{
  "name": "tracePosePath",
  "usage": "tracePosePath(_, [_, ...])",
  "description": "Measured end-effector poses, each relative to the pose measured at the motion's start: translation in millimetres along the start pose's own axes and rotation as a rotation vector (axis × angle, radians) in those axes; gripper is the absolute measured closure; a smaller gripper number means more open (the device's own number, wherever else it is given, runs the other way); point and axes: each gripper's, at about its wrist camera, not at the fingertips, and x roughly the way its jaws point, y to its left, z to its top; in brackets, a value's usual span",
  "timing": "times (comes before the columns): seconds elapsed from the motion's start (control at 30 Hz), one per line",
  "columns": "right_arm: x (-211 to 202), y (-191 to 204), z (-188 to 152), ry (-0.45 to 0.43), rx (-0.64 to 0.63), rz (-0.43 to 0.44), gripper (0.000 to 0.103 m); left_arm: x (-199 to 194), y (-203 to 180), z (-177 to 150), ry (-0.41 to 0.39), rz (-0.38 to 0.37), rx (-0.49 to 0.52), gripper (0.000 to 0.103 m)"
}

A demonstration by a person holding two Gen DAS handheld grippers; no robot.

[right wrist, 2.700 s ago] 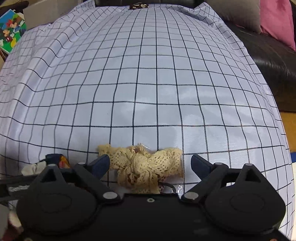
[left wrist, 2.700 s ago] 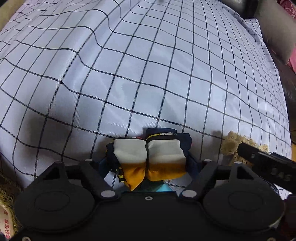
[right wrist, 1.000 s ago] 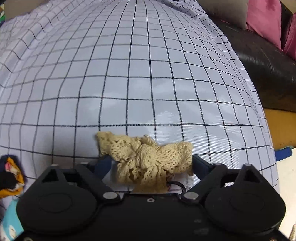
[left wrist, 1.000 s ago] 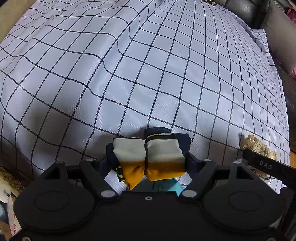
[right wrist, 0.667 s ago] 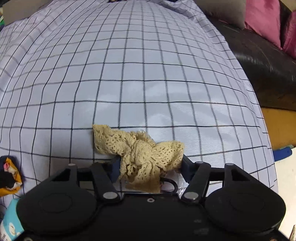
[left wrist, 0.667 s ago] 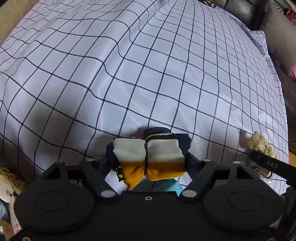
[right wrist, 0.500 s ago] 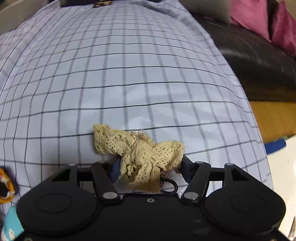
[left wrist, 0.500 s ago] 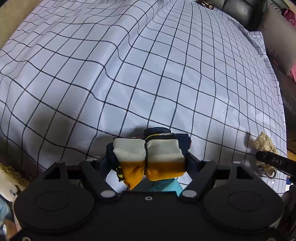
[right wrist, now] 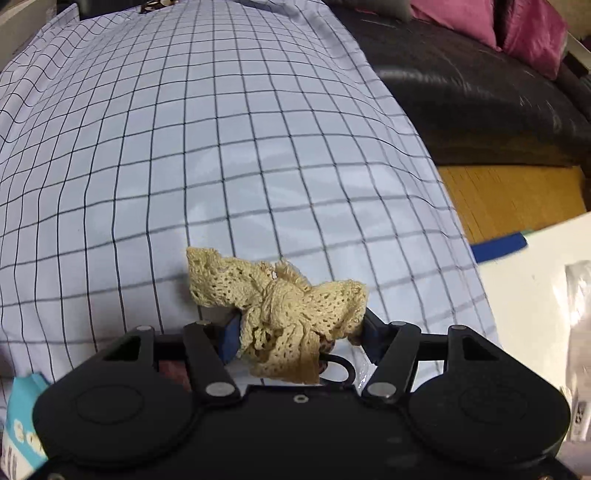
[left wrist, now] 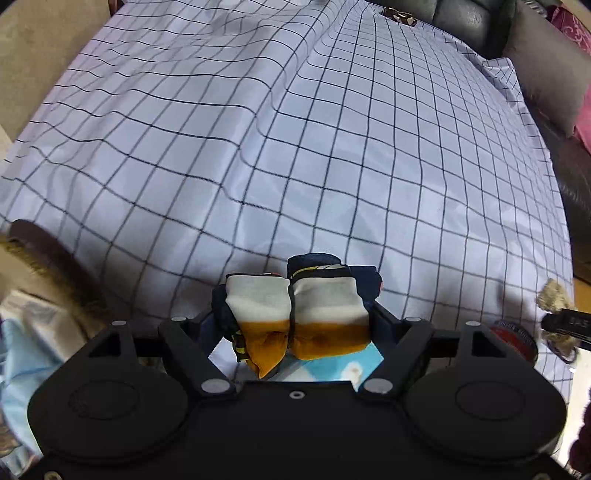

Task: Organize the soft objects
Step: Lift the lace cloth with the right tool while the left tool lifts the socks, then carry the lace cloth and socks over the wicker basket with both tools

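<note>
The left gripper [left wrist: 295,321] pinches a rolled bundle of socks [left wrist: 295,314], white above and orange below with dark blue edges, lifted clear of the checked sheet [left wrist: 295,155]; the right gripper [right wrist: 295,332] is clamped on a beige lace scrunchie [right wrist: 280,306], which bunches between its blue pads [right wrist: 229,332] and spills over them, above the same sheet; a black sofa [right wrist: 480,92] with pink cushions [right wrist: 491,18] lies beyond the sheet's right edge.
</note>
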Motion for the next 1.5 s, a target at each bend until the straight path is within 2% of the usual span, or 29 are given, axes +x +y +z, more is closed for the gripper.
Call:
tracePosePath(0.17, [-26,-16,-32,0.015,0.005,-0.008,0.041,-16,2,-13,0.000,0.001,0.021,0.029])
tracePosePath(0.27, [-38,-26,-52,0.056,0.030,0.026,0.041,-25,3,-26,0.004,-0.010,0.042,0.029])
tracePosePath(0.47, [-71,-36,-90,0.072,0.014,0.081,0.041,-41,7,-50,0.048,-0.099,0.047,0.029])
tracePosePath(0.6, [-89,-32,-113,0.077,-0.022,0.119,0.041,-54,0,-64,0.027,-0.079,0.098,0.029])
tracePosePath(0.77, [-95,-12,-135,0.111,-0.106,0.154,0.041,-60,-2,-79,0.036,-0.086,0.135,0.029])
tracePosePath(0.93, [-93,22,-159,0.143,-0.253,0.156,0.041,-69,7,-88,0.036,-0.095,0.140,0.029])
tracePosePath(1.1, [-101,54,-179,0.167,-0.361,0.202,0.041,-85,21,-87,0.001,-0.097,0.119,0.029])
tracePosePath(1.27, [-124,86,-183,0.135,-0.410,0.261,0.041,-103,41,-81,-0.067,-0.065,0.092,0.029])
tracePosePath(1.5, [-162,134,-178,0.024,-0.456,0.332,0.041,-130,84,-77,-0.154,-0.019,0.012,0.029])
